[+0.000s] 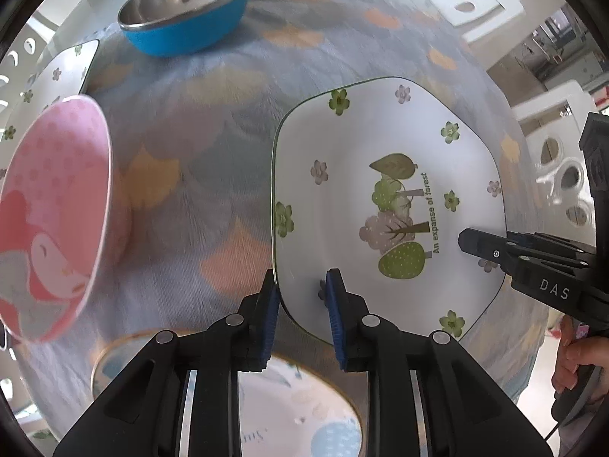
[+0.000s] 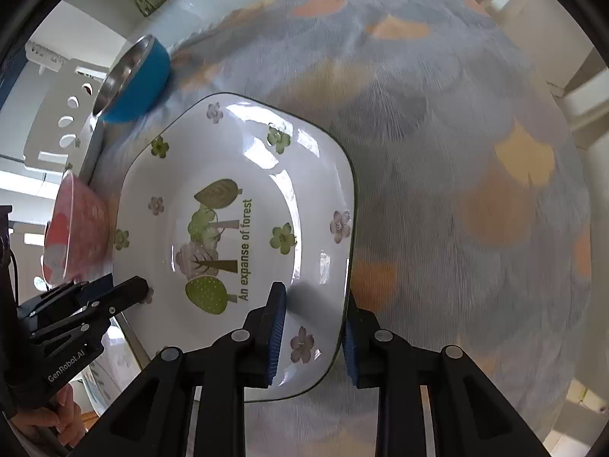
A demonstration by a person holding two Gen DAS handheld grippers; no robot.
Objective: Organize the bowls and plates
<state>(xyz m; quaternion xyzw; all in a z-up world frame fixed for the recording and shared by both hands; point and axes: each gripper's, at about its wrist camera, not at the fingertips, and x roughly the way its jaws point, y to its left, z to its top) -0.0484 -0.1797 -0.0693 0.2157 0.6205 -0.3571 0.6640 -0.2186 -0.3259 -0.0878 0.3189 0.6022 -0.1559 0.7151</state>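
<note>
left gripper (image 1: 302, 297): jaws clamp plate (image 1: 384, 198) rim | right gripper (image 2: 312, 331): jaws clamp opposite rim | plate between both, over cloth (image 2: 456, 152) | risk: thin rim grips, uneven pull may tilt or drop plate; pink bowl (image 1: 49, 221) left of jaws could be knocked

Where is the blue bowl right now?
The blue bowl sits at the far end of the table, beyond the tree plate. In the left wrist view it is top left, above the pink bowl.
</note>
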